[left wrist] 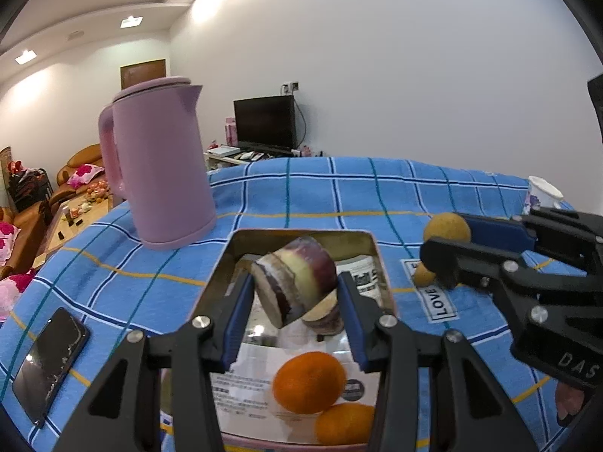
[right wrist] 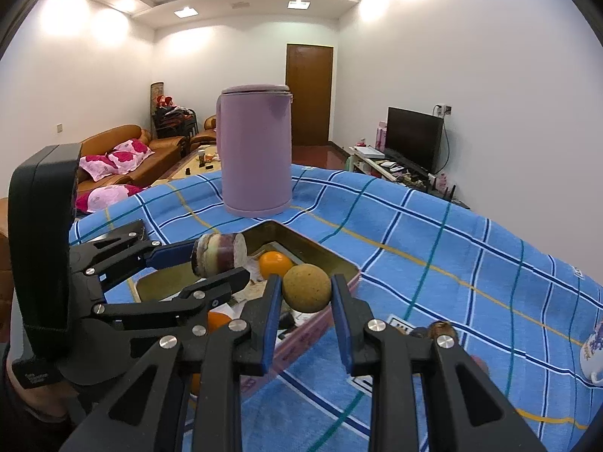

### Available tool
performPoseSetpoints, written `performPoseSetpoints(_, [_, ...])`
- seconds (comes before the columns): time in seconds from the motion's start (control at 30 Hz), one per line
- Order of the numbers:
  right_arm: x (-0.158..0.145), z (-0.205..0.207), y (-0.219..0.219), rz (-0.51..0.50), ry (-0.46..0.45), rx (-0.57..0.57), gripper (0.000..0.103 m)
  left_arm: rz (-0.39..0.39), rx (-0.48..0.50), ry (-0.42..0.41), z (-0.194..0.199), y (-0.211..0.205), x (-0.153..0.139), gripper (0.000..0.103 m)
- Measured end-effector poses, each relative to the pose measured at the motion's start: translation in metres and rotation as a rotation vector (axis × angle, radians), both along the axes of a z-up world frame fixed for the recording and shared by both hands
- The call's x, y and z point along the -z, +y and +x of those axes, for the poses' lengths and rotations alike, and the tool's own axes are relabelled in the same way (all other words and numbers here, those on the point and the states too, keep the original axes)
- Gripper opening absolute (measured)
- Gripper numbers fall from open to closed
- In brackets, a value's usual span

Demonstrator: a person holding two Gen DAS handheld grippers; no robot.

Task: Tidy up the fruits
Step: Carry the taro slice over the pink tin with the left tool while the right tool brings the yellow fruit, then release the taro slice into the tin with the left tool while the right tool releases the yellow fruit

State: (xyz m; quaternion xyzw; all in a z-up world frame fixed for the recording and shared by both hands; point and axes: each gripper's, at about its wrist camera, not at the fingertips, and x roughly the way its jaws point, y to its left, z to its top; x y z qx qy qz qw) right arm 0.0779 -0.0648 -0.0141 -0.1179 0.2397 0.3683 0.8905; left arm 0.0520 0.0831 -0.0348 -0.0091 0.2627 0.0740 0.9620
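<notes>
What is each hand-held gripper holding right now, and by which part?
The left hand-held gripper holds a purple sugarcane chunk across its rind, cut ends free. The right hand-held gripper pinches a round yellowish-brown fruit at its two sides.

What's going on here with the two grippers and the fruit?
A person is sorting fruit into a metal tin on a blue checked cloth. The left gripper holds a sugarcane piece over the tin; the right gripper holds a round brownish fruit beside it. Two oranges already lie inside.
</notes>
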Motion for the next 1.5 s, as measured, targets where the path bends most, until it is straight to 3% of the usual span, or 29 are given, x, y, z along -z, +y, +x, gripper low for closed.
performPoseSetpoints(0.53, [0.02, -0.003, 0.03, -0.047, 0.049, -0.055, 0.028, -0.018, -0.063, 0.049, 0.001, 0.041, 0.01, 0.047])
performPoseSetpoints(0.83, [0.039, -0.001, 0.039, -0.109, 0.099, -0.071, 0.028, -0.007, -0.053, 0.095, 0.006, 0.039, 0.021, 0.047])
performPoseSetpoints(1.5, [0.045, -0.008, 0.042, -0.114, 0.118, -0.113, 0.028, 0.002, -0.052, 0.119, 0.006, 0.036, 0.023, 0.047])
